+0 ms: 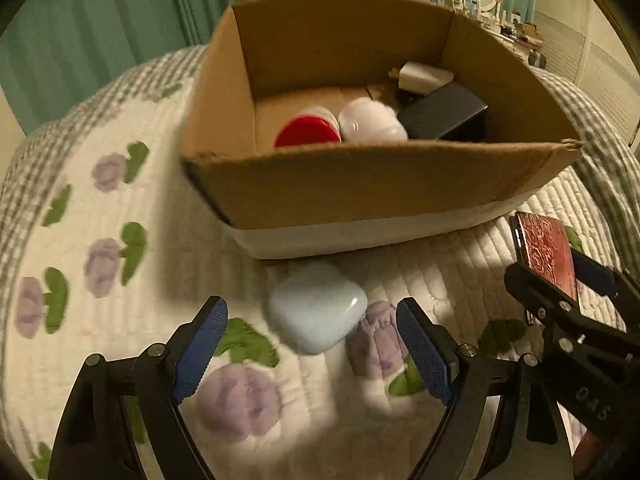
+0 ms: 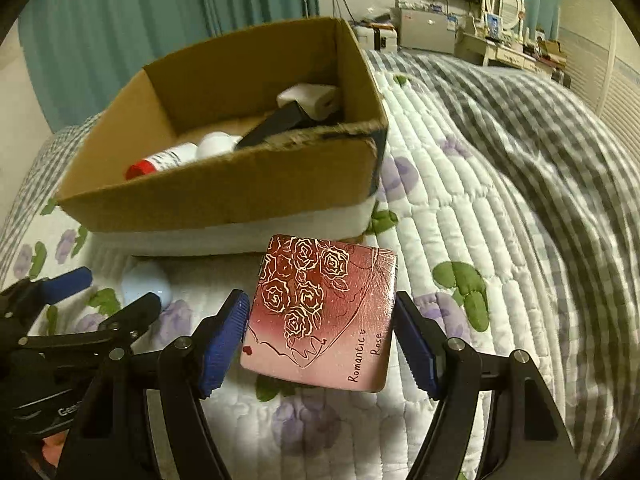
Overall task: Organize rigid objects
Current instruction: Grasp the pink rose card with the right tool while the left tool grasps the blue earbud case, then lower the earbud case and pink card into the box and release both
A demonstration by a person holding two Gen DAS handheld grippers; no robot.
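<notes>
A cardboard box [image 1: 360, 184] stands on the quilted bed and holds a red-capped bottle [image 1: 308, 132], a white round object [image 1: 372, 122], a dark flat device [image 1: 444, 112] and a white charger [image 1: 424, 74]. A pale blue earbud case [image 1: 316, 308] lies on the quilt in front of the box, between the fingers of my open left gripper [image 1: 312, 344], not touched. My right gripper [image 2: 320, 340] is open around a red rose-patterned compact [image 2: 324, 312]; the pads stand just off its sides. The box also shows in the right wrist view [image 2: 224, 196].
The bed has a white quilt with purple flowers [image 1: 240, 400] and a grey checked blanket [image 2: 540, 140] on the right. Teal curtains [image 1: 100, 20] hang behind. A dresser with a mirror [image 2: 504, 0] stands at the far back right.
</notes>
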